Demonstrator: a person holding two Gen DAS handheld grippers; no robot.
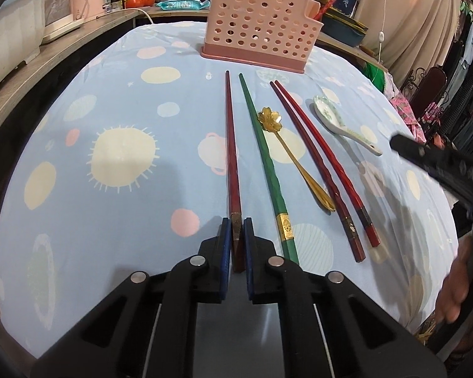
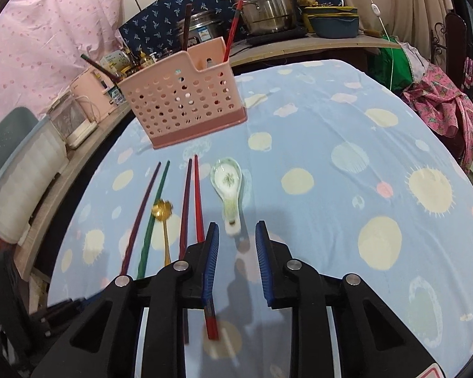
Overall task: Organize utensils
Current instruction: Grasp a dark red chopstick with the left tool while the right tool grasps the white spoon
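**Blue pads close on a dark red chopstick**

Nearest of all, the left claw (image 1: pixel 236 239) has its blue pads (image 1: pixel 226 245) drawn in on either side of the butt end of a dark red chopstick (image 1: pixel 230 145), with almost no gap showing, so I judge it to be gripping the stick at the banded part of the handle. That chopstick runs straight ahead from the claw across the surface (image 1: pixel 116 208), its tip pointing at the pink perforated utensil holder (image 1: pixel 255 28) at the far side.

Just beside it to the right lies a green chopstick (image 1: pixel 261 154) with a gold band, then a gold flower-headed spoon (image 1: pixel 287 154), a pair of red chopsticks (image 1: pixel 324 170) side by side, and a white ceramic soup spoon (image 1: pixel 340 123).

The right claw (image 2: pixel 236 245) hangs above the cloth with its jaws standing well apart and nothing between them; the ceramic spoon's handle end sits just ahead of the gap, and one red chopstick passes under its left pad.

A chopstick like this should be light, stiff and rather slick, so a hold at the thick squared end seems wise; pinched so far from its middle it may droop or swivel when lifted. The ceramic spoon looks the fragile one, best taken across its handle. A few sticks already stand in the holder.
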